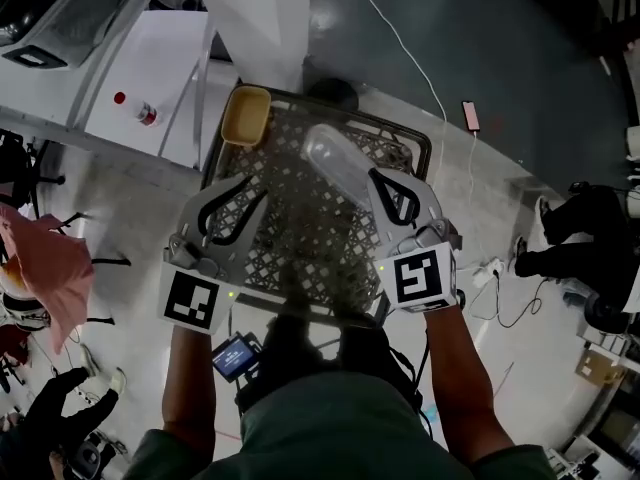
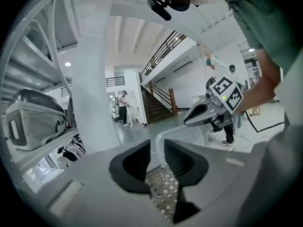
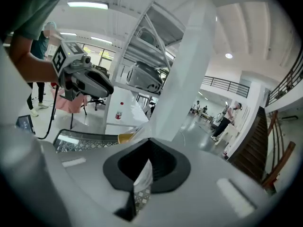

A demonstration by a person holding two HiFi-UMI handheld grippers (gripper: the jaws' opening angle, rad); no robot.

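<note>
My right tongs (image 1: 383, 186) are clenched on the thin rim of the clear plastic tub (image 1: 335, 158), in the far half of the lattice basket (image 1: 300, 243). The tub looks light, flexible and slippery, so I'd bite deeper on the rim without crushing it. My left tongs (image 1: 250, 196) hang released, with nothing between them.

We note left gripper (image 1: 238, 193) and right gripper (image 1: 388, 186): pale grey shells, black pads, black-and-white marker cubes; green short-sleeved shirt (image 1: 340, 430).

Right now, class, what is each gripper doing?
Left gripper: open, holding nothing.
Right gripper: closed on the edge of the clear plastic container.
</note>
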